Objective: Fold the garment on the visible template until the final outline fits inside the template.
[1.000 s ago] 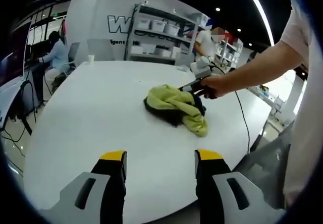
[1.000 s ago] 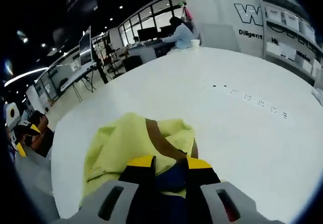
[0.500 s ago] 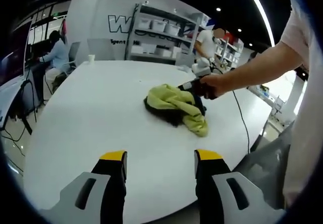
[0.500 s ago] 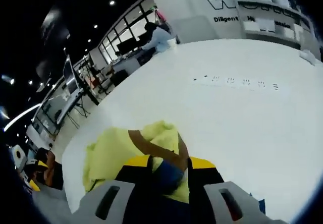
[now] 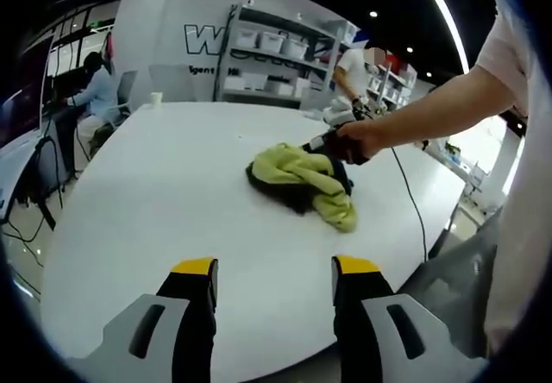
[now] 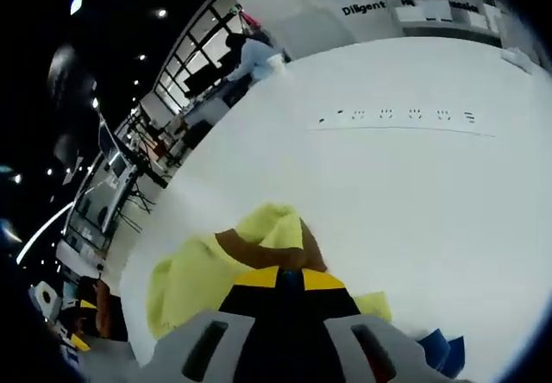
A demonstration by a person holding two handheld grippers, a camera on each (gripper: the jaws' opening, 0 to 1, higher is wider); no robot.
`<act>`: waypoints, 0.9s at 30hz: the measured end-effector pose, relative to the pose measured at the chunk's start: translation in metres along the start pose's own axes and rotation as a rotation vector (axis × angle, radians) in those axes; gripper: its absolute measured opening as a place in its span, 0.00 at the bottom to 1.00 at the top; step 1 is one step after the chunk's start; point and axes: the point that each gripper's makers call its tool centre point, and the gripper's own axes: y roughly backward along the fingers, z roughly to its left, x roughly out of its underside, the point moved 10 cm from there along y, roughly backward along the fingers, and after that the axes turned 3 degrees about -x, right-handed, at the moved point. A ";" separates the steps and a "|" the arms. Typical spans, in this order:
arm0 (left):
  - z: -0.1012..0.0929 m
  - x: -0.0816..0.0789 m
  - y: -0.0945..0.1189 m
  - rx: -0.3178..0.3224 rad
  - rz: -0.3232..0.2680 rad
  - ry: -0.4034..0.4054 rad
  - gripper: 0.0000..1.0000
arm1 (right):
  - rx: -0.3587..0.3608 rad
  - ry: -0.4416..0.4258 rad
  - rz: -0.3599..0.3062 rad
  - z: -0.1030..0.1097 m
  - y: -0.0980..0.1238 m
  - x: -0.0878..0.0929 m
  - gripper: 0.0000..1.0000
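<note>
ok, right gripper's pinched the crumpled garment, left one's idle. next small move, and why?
Probably lift the right gripper a little and draw the garment open. It lies bunched in a heap on the white table, its outline unreadable, and the left gripper hangs open, well short of it.

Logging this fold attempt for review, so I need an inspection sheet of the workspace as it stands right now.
Surface: white table, a faint printed row of marks across it.
Job's things: yellow-green garment with brown and dark parts, crumpled in a heap; template outline not made out.
Clutter: white cup at the far edge.
Grippers: left gripper open above the table, apart from the garment; right gripper shut on the garment.
Cables: black cable trailing from the right gripper.
Surroundings: shelving with bins, a seated person, a standing person.
</note>
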 end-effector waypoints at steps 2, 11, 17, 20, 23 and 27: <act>0.000 0.000 0.000 0.001 -0.001 -0.001 0.51 | -0.019 -0.011 -0.014 0.003 0.004 -0.002 0.00; 0.000 -0.002 -0.001 0.010 -0.008 -0.004 0.50 | -0.174 0.153 -0.170 0.033 0.034 -0.023 0.00; 0.000 -0.003 0.000 0.019 -0.013 -0.006 0.50 | -0.316 0.251 -0.205 0.059 0.054 -0.024 0.00; 0.000 -0.004 0.001 0.020 -0.017 -0.005 0.50 | -0.352 0.305 -0.189 0.069 0.061 -0.019 0.00; 0.001 -0.005 0.001 0.026 -0.018 -0.003 0.50 | -0.384 0.351 -0.170 0.078 0.066 -0.011 0.00; 0.001 -0.006 0.001 0.031 -0.019 -0.005 0.50 | -0.415 0.412 -0.141 0.088 0.073 0.001 0.00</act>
